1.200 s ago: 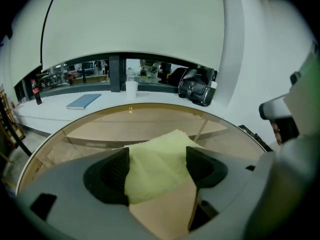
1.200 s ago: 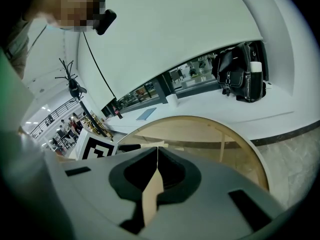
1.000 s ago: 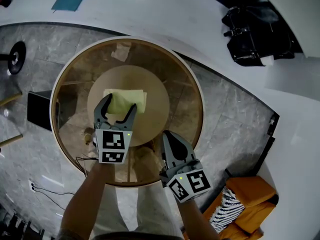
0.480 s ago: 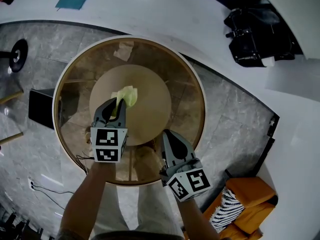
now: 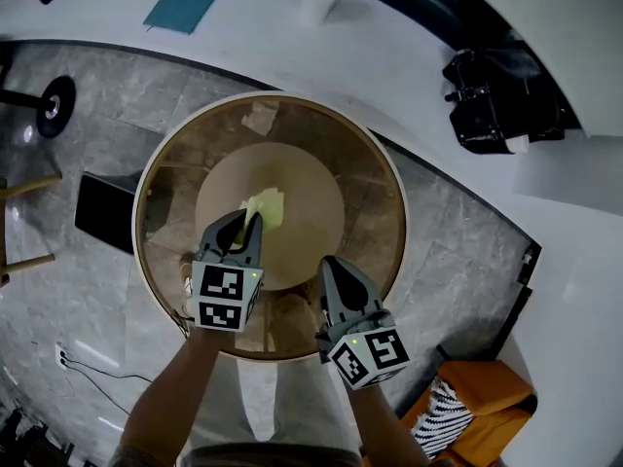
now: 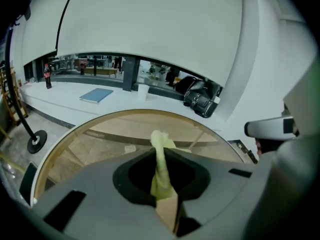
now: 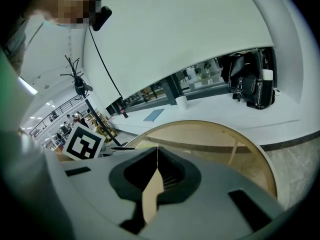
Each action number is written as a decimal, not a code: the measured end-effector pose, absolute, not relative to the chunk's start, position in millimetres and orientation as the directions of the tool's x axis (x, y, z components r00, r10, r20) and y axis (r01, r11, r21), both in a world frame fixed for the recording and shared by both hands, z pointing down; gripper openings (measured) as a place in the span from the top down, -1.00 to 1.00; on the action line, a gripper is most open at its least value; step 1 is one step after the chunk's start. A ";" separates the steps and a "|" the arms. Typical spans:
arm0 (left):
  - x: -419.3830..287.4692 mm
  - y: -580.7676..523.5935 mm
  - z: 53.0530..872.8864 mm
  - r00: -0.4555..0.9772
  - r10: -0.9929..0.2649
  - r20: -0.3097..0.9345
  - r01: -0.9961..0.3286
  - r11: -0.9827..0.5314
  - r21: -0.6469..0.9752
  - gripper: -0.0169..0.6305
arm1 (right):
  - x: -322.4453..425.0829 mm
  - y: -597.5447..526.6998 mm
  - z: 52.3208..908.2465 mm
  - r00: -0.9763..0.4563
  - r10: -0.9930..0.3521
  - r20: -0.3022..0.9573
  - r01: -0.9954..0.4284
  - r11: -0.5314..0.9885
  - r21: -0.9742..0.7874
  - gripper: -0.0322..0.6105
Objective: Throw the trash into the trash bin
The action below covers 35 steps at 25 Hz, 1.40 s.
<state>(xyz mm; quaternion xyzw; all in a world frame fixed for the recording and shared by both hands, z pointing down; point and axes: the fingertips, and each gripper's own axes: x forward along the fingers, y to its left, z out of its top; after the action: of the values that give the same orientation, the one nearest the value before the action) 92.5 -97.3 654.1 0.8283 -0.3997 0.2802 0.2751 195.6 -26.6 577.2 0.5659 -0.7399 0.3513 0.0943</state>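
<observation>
Left gripper view | tissue (image 6: 161, 171) pinched in your left gripper (image 5: 247, 224), whose jaws have just been closing on it, over the table (image 5: 375, 202) | right gripper (image 5: 329, 267) closed, empty | grip firmly, lift clear; bin unseen.

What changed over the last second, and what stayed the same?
The left gripper has just been closing its jaws on the yellow-green napkin, which lay flat on the round table. The napkin is now pinched and bunched up. The right gripper stayed shut and empty beside it.
</observation>
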 end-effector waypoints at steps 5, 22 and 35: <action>65.3 -92.7 607.2 0.521 -0.522 0.675 -0.827 -0.504 0.248 0.78 | 165.4 -31.1 546.1 -0.394 -0.747 0.535 -0.894 0.177 -0.412 0.84; -81.7 -82.8 457.1 0.437 -0.629 0.643 -0.895 -0.375 0.242 0.78 | 24.6 -48.9 451.2 -0.528 -0.655 0.541 -0.848 0.376 -0.372 0.84; -265.9 -79.9 448.3 0.242 -0.713 0.658 -0.969 -0.141 0.203 0.78 | -145.9 -77.3 439.0 -0.694 -0.501 0.516 -0.711 0.586 -0.388 0.84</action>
<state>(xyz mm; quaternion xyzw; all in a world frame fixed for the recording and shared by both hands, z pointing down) -265.9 -79.9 448.3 0.7259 -0.5794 0.2085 0.3065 -145.9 -77.3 439.0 0.3475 -0.8723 0.2938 0.1789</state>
